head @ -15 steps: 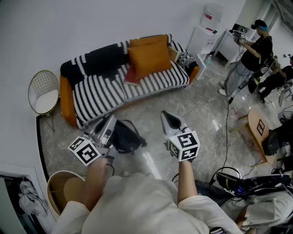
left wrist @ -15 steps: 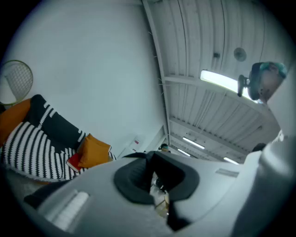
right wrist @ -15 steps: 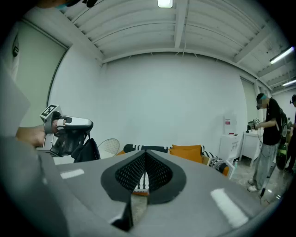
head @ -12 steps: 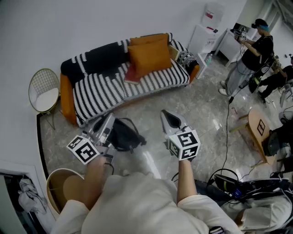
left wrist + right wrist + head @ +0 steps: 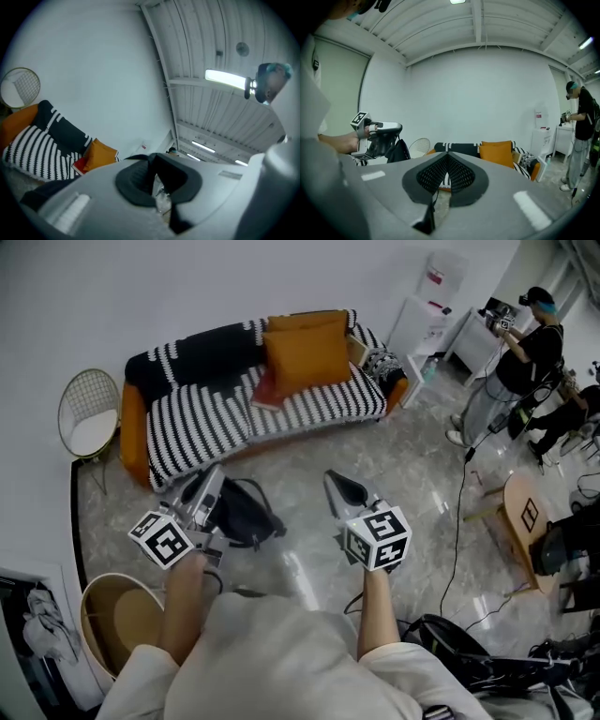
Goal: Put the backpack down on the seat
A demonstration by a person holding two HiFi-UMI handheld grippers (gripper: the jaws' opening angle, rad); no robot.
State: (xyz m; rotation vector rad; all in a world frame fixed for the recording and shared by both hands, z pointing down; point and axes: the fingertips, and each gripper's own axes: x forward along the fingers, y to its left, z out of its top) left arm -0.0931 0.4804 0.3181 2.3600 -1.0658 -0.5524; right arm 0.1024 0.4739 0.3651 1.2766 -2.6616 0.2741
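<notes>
A black backpack (image 5: 246, 514) hangs above the marble floor in the head view, in front of the striped black-and-white sofa (image 5: 216, 423). My left gripper (image 5: 210, 489) is shut on its strap, and the bag dangles to the right of the jaws. From the right gripper view the left gripper (image 5: 378, 135) shows at the left with the backpack (image 5: 400, 151) hanging under it. My right gripper (image 5: 339, 487) is level with the left one, a short way to the bag's right, shut and empty. The sofa seat (image 5: 506, 157) lies straight ahead of it.
Orange cushions (image 5: 307, 352) and a red book (image 5: 266, 392) lie on the sofa's right half. A wire chair (image 5: 89, 423) stands to its left, a round wooden tub (image 5: 117, 615) by my left arm. People (image 5: 520, 352), a wooden stool (image 5: 525, 517) and floor cables (image 5: 461, 512) are at the right.
The left gripper and the hanging backpack have shifted a little left and toward the sofa. The right gripper has hardly moved.
</notes>
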